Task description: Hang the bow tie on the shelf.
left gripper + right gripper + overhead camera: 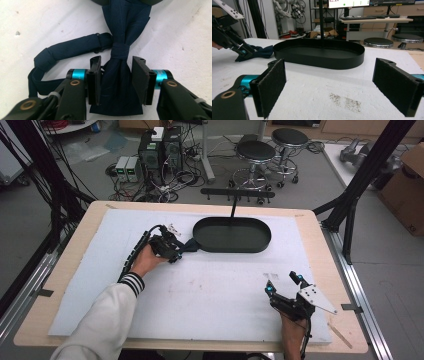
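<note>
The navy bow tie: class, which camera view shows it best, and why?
The left gripper view: the bow tie, with its knot and strap, lies between the open tongs. The high view shows a small dark patch beside the black tray; the right gripper view shows a distant crumpled end.

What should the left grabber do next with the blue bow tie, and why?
Probably close. The left gripper is open, with one wing of the bow tie lying between its jaws, below the knot. The pads have not pinched it yet, so squeezing shut would let it lift the tie.
</note>
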`<state>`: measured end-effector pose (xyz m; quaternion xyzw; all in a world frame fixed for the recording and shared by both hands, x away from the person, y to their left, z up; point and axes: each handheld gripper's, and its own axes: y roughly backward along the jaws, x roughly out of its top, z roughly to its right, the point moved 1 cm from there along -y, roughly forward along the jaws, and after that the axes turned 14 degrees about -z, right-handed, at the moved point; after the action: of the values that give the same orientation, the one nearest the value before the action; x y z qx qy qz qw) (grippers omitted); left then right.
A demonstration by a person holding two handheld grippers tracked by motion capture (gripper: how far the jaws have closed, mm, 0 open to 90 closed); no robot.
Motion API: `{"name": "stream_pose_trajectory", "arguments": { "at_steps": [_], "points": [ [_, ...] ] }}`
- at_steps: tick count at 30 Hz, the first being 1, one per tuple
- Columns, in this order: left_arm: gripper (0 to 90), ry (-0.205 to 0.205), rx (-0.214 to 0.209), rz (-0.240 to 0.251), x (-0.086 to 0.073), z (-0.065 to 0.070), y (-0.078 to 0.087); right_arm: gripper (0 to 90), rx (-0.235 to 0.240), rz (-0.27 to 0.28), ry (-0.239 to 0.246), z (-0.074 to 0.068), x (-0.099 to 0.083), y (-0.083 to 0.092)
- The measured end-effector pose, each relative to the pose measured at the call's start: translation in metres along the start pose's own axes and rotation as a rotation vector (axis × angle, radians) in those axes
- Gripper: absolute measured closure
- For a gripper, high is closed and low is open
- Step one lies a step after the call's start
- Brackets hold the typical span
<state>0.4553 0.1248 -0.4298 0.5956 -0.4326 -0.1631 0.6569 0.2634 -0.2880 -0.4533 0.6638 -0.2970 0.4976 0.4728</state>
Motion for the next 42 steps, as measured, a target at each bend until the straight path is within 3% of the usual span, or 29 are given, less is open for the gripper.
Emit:
{"name": "stream_pose_trajectory", "arguments": {
  "at_steps": [4,8,19,21,31,37,40,42],
  "points": [
    [68.8,-0.054,0.028,-0.007,0.001,0.004,-0.001,10.7,0.002,0.001,-0.002,0.0,0.0,0.0],
    [74.2,-0.07,0.035,-0.009,0.002,0.008,0.0,10.7,0.001,0.001,-0.002,0.0,0.0,0.0],
    [77.7,-0.05,0.005,0.0,0.001,0.007,0.004,10.7,0.003,0.002,-0.005,0.0,0.0,0.0],
    [78.1,-0.031,-0.027,0.019,0.0,0.005,0.007,10.7,0.002,0.003,-0.002,0.0,0.0,0.0],
    [78.9,-0.038,-0.056,0.072,-0.001,0.005,0.023,10.7,0.001,0.003,-0.002,0.0,0.0,0.0],
    [79.0,0.019,-0.054,0.155,-0.003,0.001,0.034,10.7,0.001,0.002,-0.002,0.0,0.0,0.001],
    [79.2,0.11,-0.119,0.26,-0.003,-0.002,0.045,10.7,0.0,0.003,-0.001,0.0,0.0,0.0],
    [79.2,0.118,-0.119,0.295,-0.002,-0.001,0.049,10.7,0.001,0.003,-0.003,0.0,0.0,0.0]
  ]
}}
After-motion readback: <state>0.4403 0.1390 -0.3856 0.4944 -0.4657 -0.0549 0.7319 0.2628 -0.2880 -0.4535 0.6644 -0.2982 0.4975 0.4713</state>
